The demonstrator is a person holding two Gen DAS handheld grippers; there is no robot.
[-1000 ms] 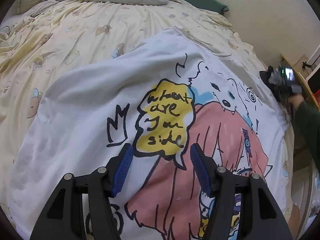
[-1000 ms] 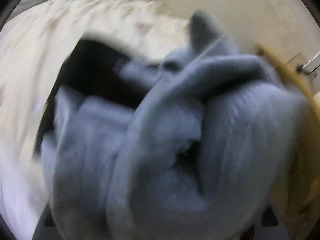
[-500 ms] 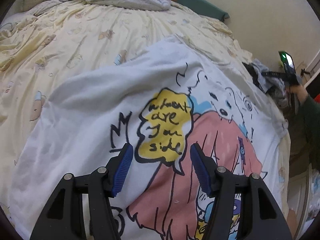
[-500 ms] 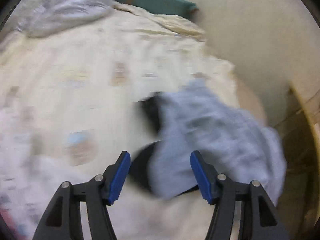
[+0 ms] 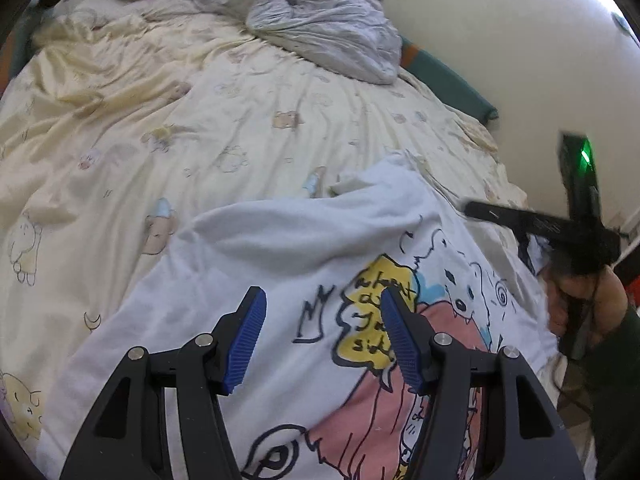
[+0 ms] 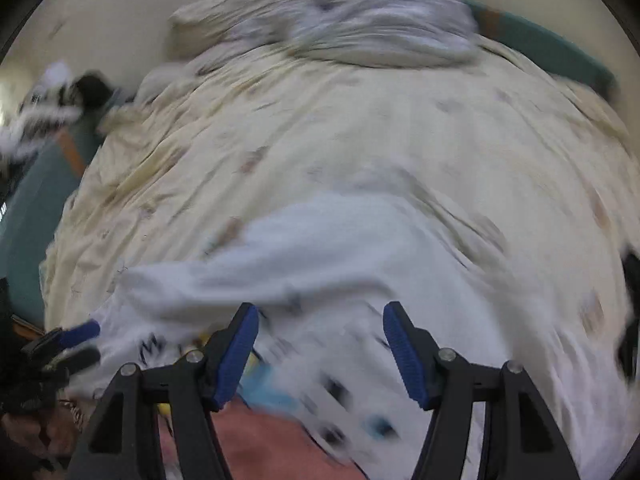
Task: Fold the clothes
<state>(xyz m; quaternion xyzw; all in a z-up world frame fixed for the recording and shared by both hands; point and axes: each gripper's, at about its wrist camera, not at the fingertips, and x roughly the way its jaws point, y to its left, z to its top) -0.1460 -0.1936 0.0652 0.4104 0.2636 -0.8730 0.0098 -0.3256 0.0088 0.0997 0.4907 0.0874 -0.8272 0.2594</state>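
While the white shirt [image 5: 256,264] with the cartoon picture lies spread out on the bed [image 5: 168,120], not folded up, the left tool [image 5: 322,344] and right tool [image 6: 320,350] hang over it wide apart, holding nothing (the right view is blurry).

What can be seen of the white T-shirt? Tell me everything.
The white T-shirt is soft cotton-like cloth, lying spread and slightly rumpled on the pale yellow bedsheet. Its print faces up: a pink-haired cartoon figure, a white bear-like face, a small crown and a yellow speech bubble with handwriting. Both grippers are open above it, gripping nothing.
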